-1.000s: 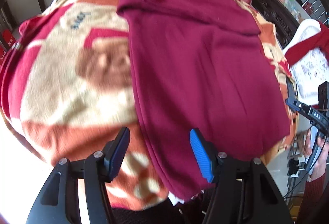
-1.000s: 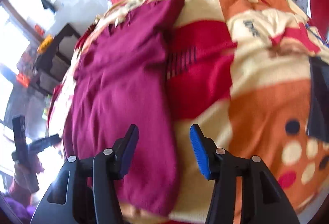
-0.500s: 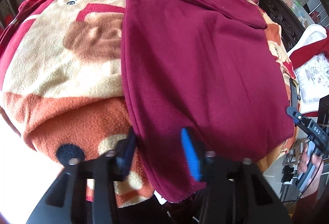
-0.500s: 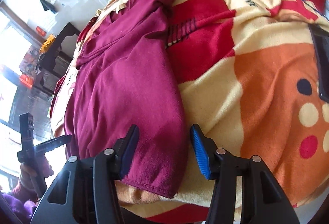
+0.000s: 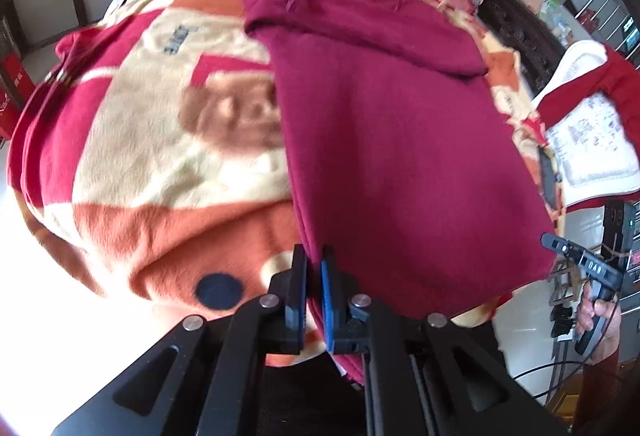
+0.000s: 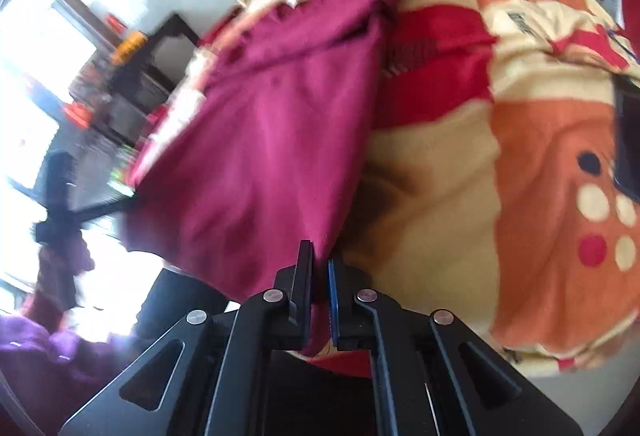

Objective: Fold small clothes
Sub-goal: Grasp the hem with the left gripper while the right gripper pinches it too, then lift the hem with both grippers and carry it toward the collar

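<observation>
Patterned fleece blanket beneath maroon garment; left gripper and right gripper each pinching its hem; dark furniture behind.

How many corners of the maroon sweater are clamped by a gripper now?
2. The left gripper clamps the near left hem corner of the maroon sweater; the right gripper clamps the near right hem corner. The far end lies free on the blanket.

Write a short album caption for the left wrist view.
Left hand-held gripper shut on the near hem of a maroon knit sweater spread over a patterned fleece blanket.
</observation>
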